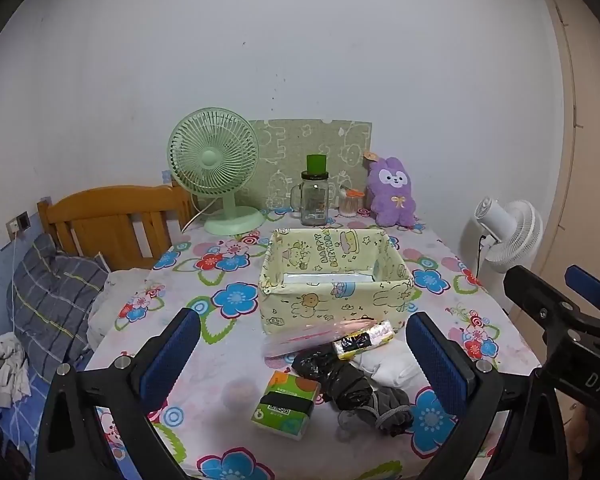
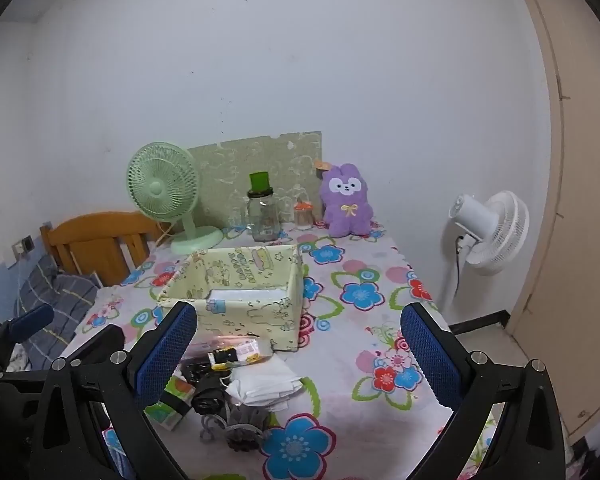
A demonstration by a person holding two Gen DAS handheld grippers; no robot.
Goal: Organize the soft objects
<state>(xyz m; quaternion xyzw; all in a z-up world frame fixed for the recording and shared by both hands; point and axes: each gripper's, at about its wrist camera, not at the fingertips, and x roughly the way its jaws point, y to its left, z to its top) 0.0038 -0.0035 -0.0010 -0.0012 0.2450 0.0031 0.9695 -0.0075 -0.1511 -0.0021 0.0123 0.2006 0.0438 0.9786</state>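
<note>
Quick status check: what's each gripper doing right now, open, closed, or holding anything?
Left gripper: open, fingers wide apart, holding nothing, above the pile of soft items.
Right gripper: open, fingers wide apart, holding nothing.

Even, soft indoor light, moderately bright; no hard shadows, only faint shading under box on table. No glare on wall. Strong fisheye bending, black vignette at corners. Slight softness throughout, right wrist view grainier; near blue pads mildly blurred.
</note>
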